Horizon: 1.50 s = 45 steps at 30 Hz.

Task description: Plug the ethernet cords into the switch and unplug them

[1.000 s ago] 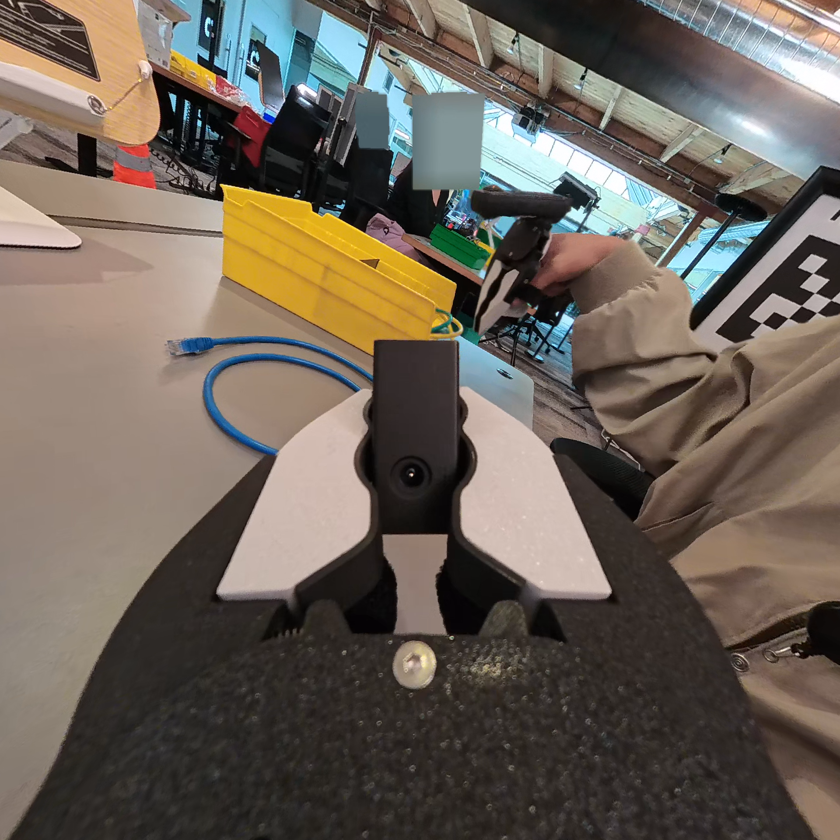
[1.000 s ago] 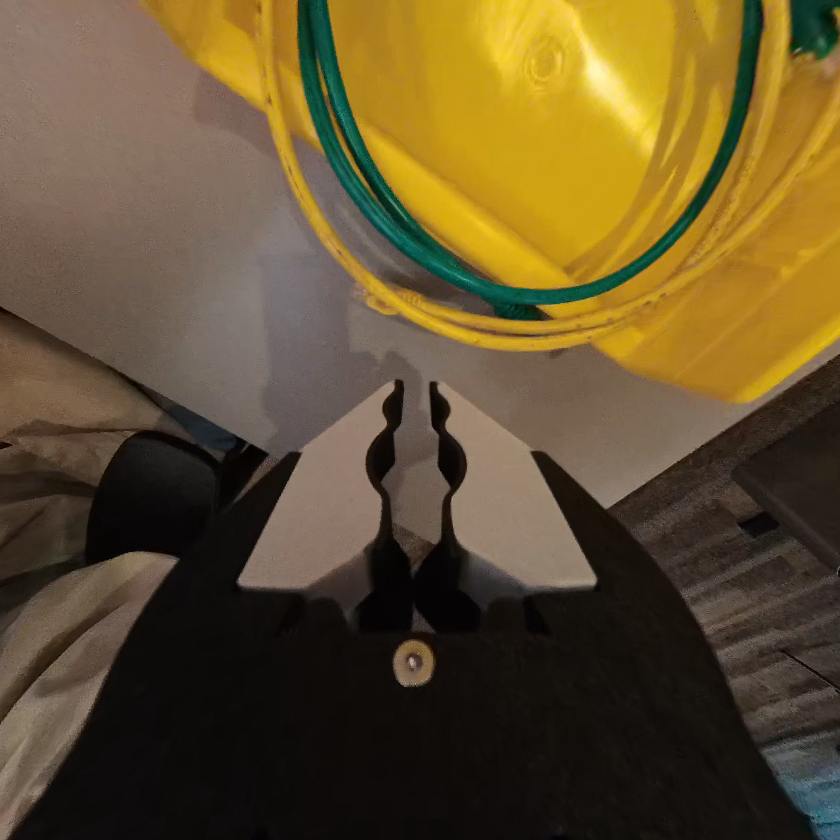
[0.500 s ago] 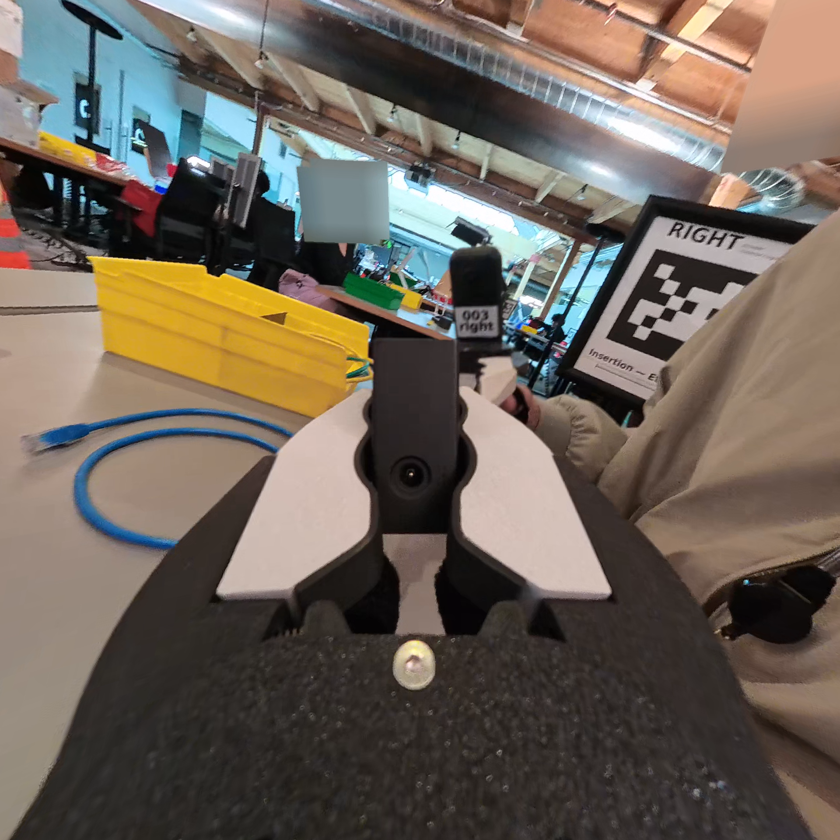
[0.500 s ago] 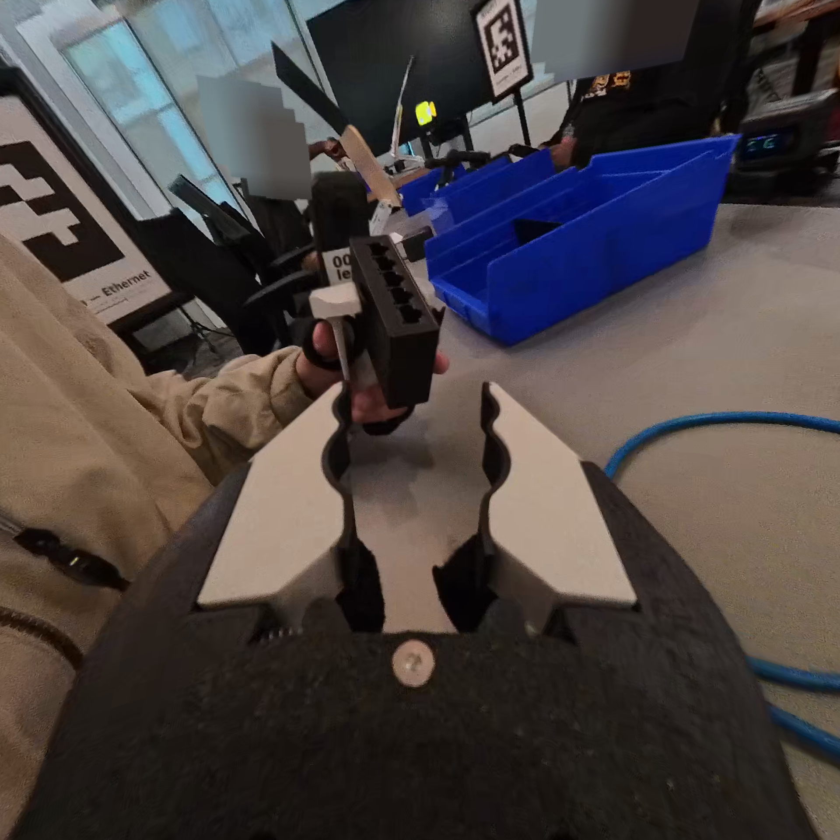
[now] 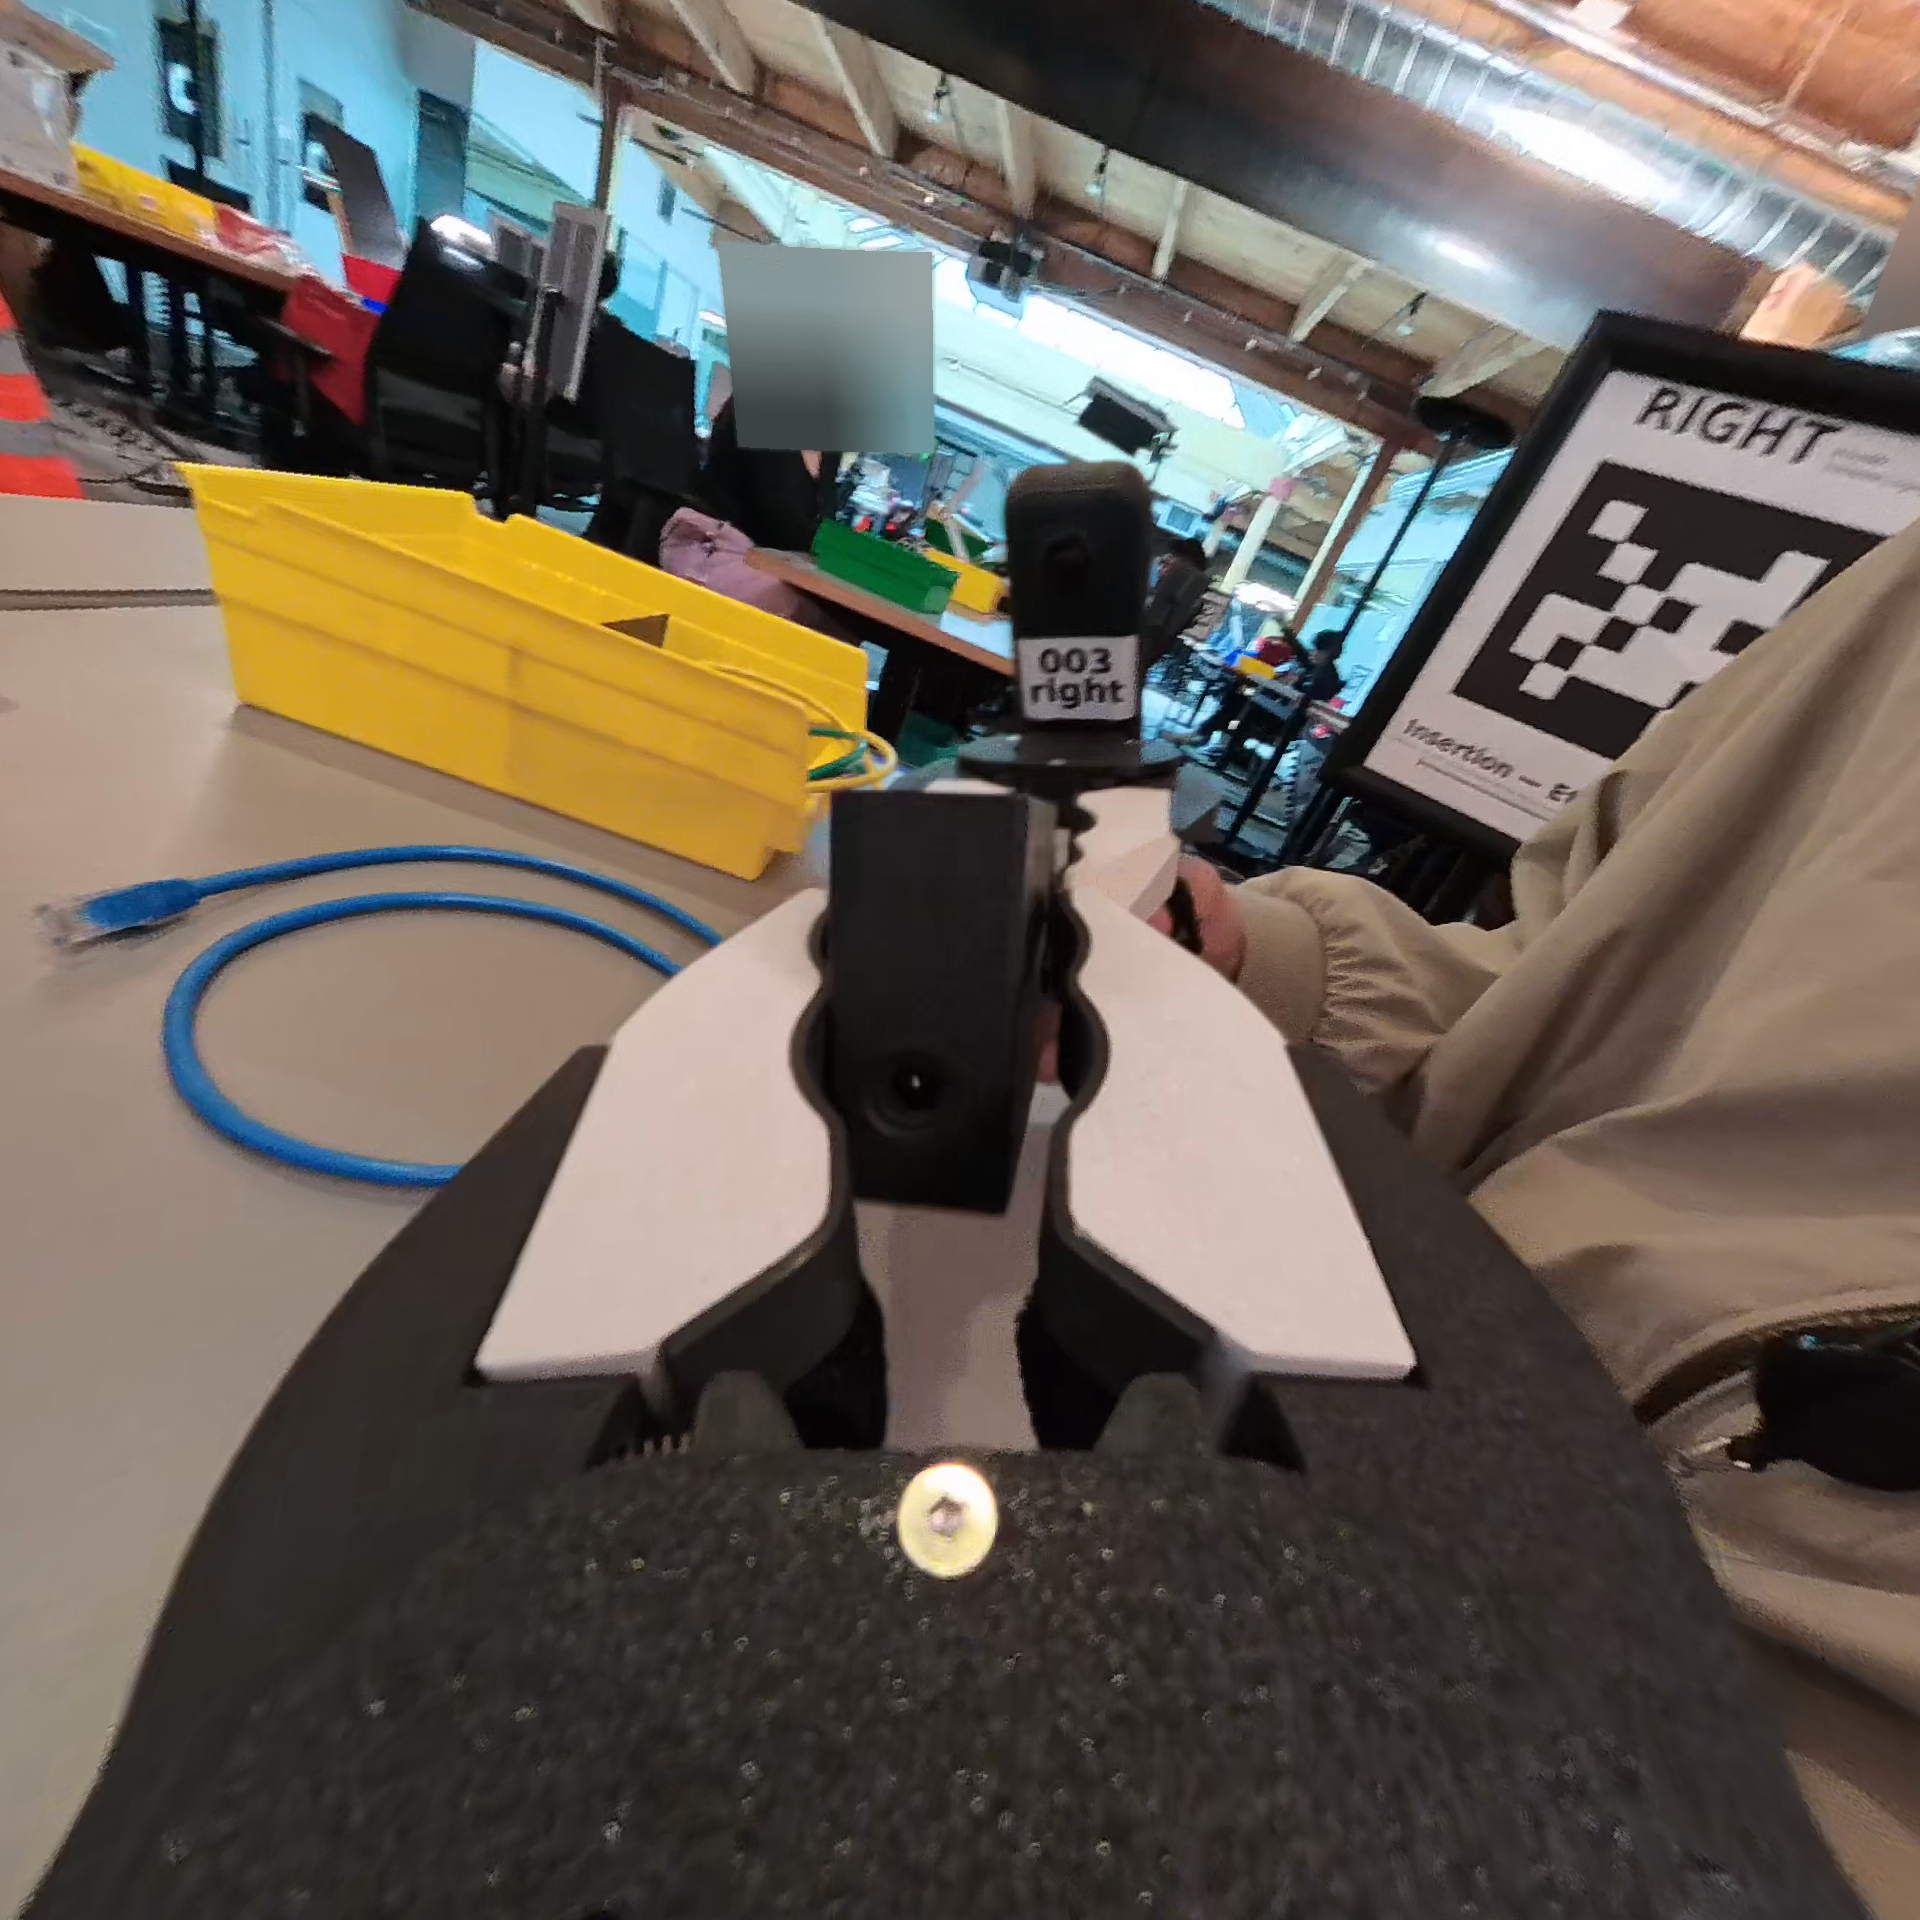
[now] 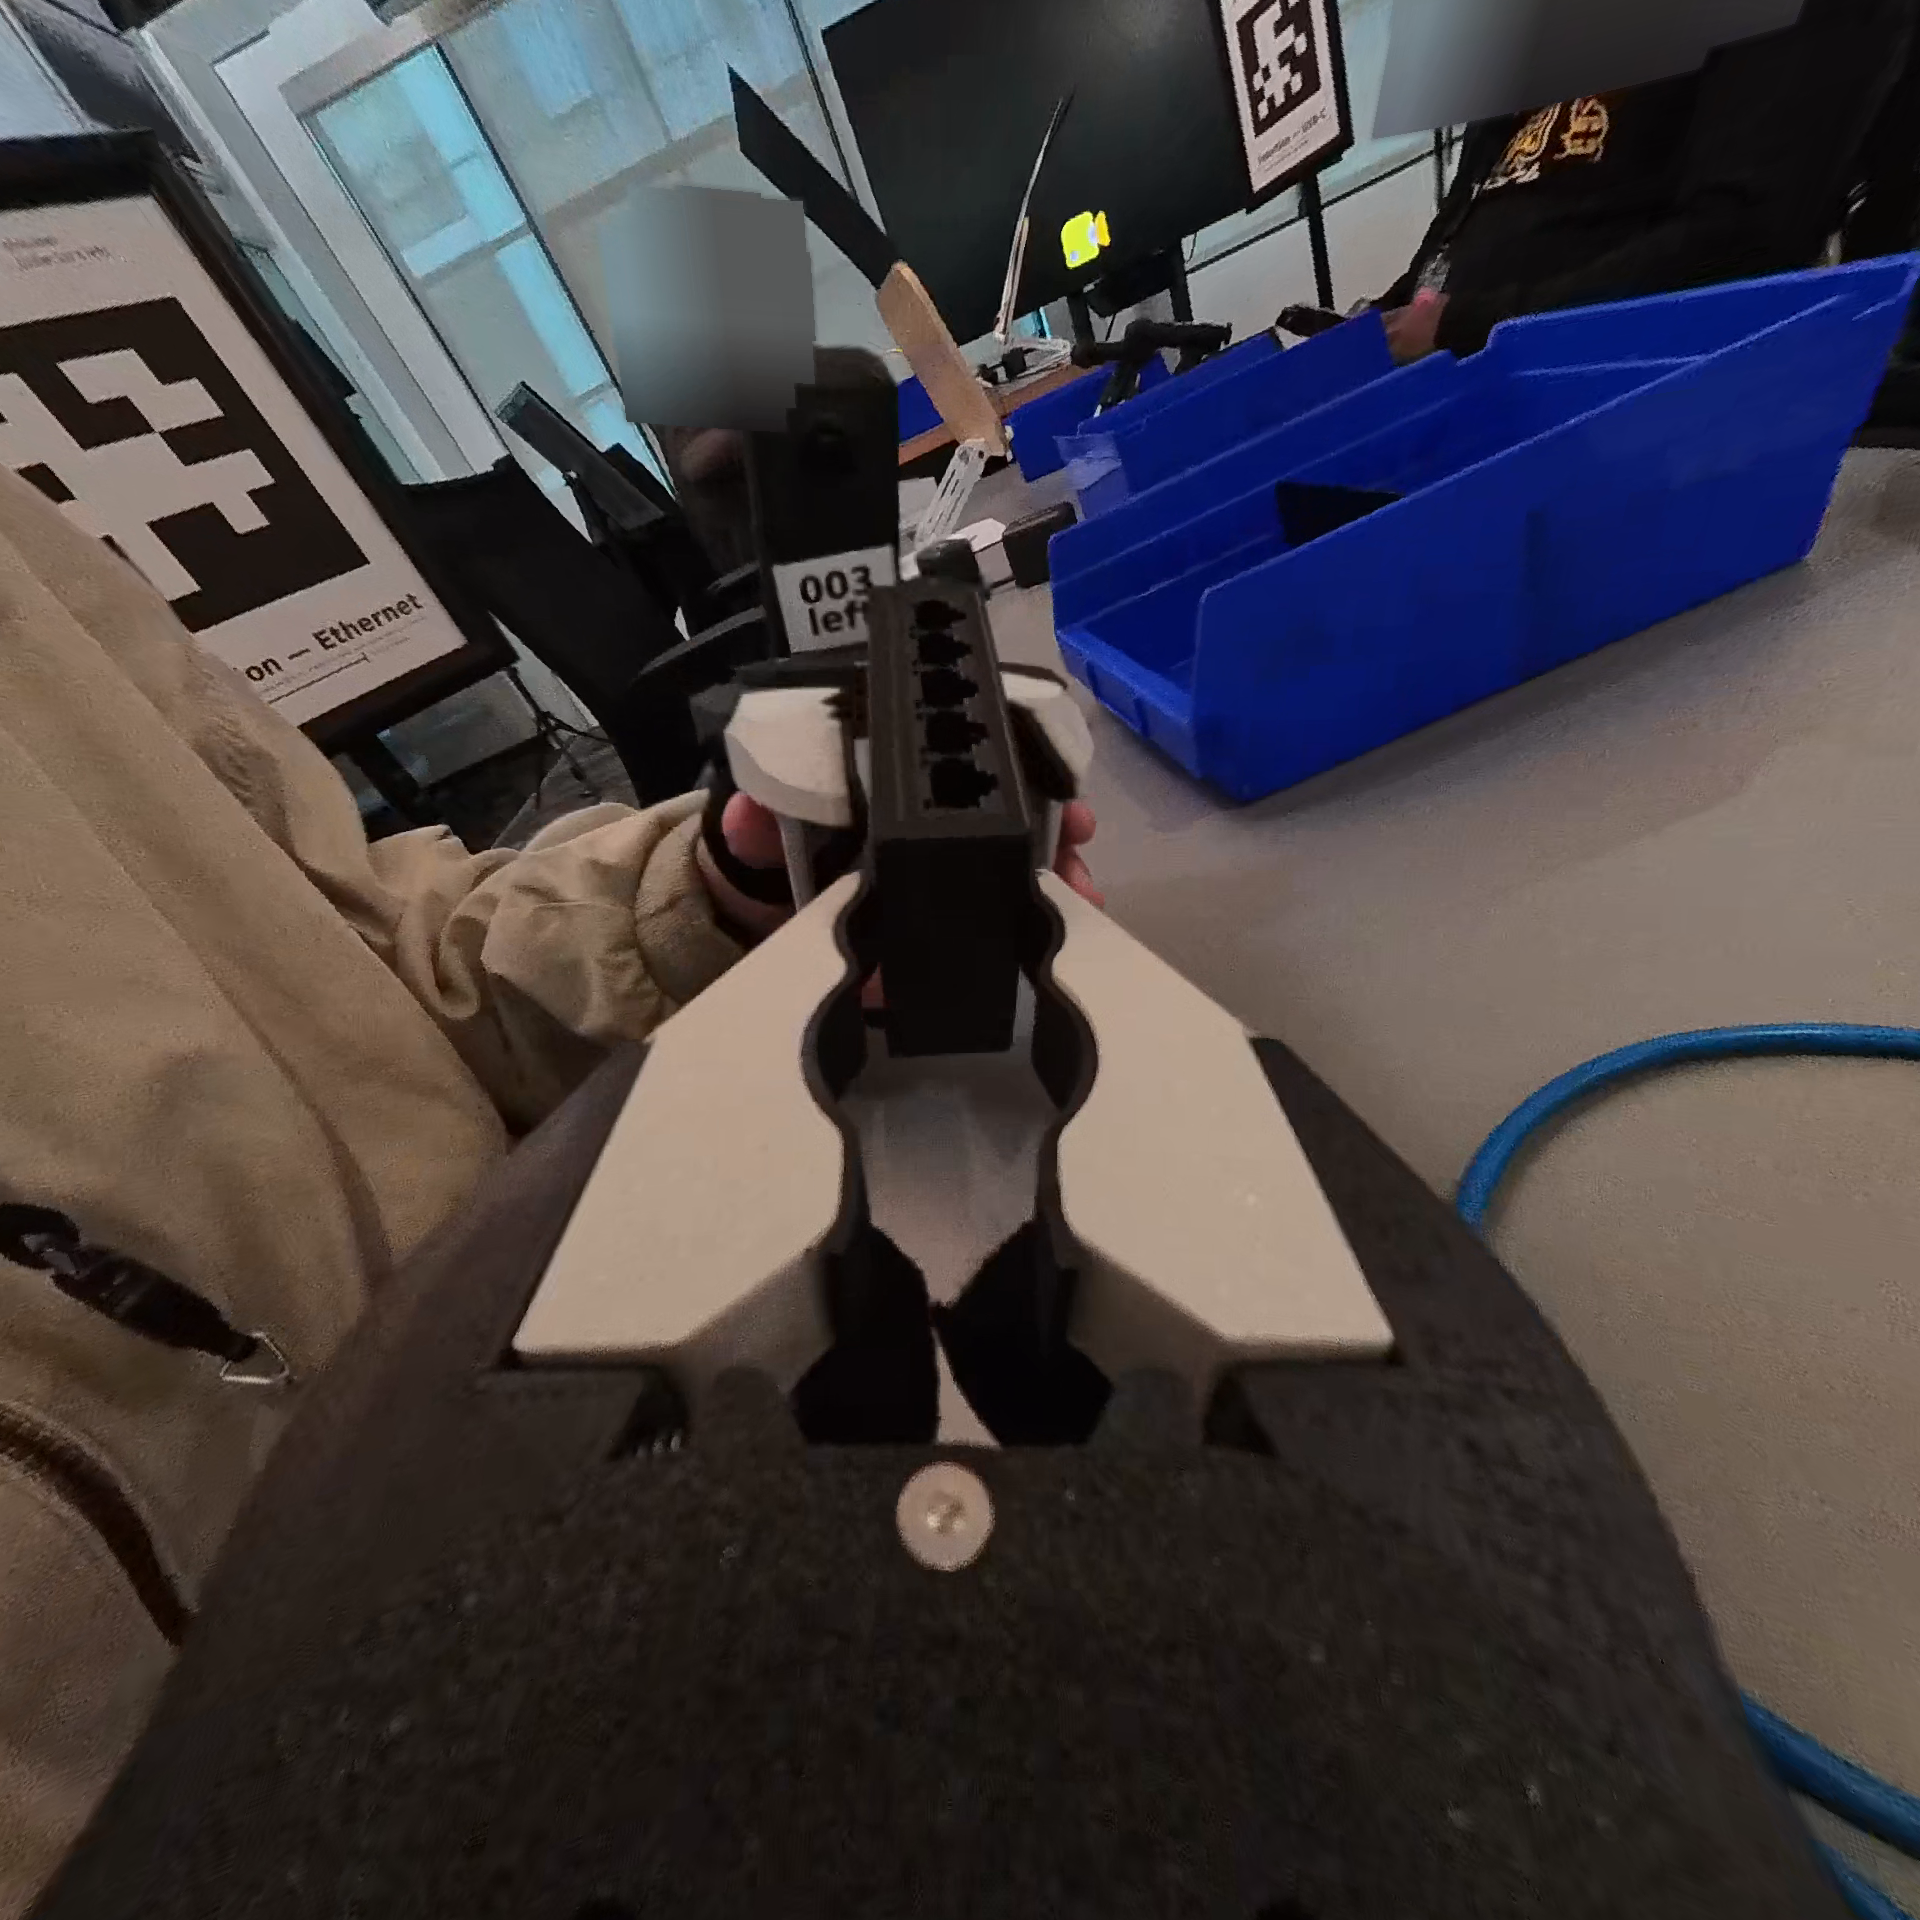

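The black box-shaped plastic switch (image 5: 925,997) is clamped between the white fingers of the left gripper (image 5: 940,987), held above the table with its row of ports turned toward the right gripper (image 6: 948,956); in the right wrist view the ports (image 6: 951,707) stand in a vertical line and all appear empty. This hold seems meant to present the port face to the other hand. The right gripper's tongs stand apart and carry nothing; the switch's near end sits at or between their tips, and contact cannot be judged. Judged purpose: a hand-over or re-grip of the switch, since no cord is yet held.

Left of the left gripper, the blue ethernet cord (image 5: 395,1039) lies looped on the grey table (image 5: 156,1351), its clear plug (image 5: 78,920) free. Beyond it sits a yellow plastic bin (image 5: 499,675) with green and yellow cords (image 5: 847,753) hanging out of its end. Ahead and right of the right gripper stands a blue plastic bin (image 6: 1455,540).
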Motion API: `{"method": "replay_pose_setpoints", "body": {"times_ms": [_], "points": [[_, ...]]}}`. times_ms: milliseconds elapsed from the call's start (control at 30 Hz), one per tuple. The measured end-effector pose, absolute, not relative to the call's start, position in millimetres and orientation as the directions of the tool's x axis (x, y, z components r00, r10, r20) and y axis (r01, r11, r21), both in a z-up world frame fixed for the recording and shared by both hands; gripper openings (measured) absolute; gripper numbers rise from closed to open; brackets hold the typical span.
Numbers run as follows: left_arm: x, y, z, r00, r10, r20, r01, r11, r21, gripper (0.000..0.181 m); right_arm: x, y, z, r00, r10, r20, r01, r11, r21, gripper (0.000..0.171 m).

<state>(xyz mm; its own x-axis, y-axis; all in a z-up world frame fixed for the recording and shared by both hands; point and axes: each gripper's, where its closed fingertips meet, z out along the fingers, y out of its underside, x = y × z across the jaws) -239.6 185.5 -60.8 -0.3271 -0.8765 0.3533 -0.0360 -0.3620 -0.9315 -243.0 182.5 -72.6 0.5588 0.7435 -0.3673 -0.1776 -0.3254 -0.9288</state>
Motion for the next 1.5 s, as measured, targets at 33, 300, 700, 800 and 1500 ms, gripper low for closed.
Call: {"method": "replay_pose_setpoints", "body": {"times_ms": [33,300,700,800,1500], "points": [[-240,189,-61,-0.31,-0.883,0.352,-0.028,-0.362,-0.932,0.042,-234,183,-69,0.575,0.733,-0.364,-0.185,-0.316,-0.93,0.026],[-249,213,-63,-0.264,-0.861,0.435,-0.012,-0.448,-0.894,0.031,-36,203,-8,0.933,0.348,-0.097,0.001,-0.272,-0.962,0.026],[-242,205,-67,-0.31,-0.827,0.469,-0.066,-0.473,-0.879,0.026,211,289,-138,0.942,0.269,0.198,0.271,-0.962,0.019,0.025],[-245,208,-69,-0.298,-0.829,0.474,-0.065,-0.478,-0.876,0.026,205,305,-150,0.935,0.304,0.184,0.296,-0.953,0.069,0.025],[-239,210,-103,-0.163,-0.896,0.413,-0.218,-0.375,-0.901,0.025,-59,171,-49,0.958,0.223,-0.182,-0.143,-0.181,-0.973,0.048]]}}
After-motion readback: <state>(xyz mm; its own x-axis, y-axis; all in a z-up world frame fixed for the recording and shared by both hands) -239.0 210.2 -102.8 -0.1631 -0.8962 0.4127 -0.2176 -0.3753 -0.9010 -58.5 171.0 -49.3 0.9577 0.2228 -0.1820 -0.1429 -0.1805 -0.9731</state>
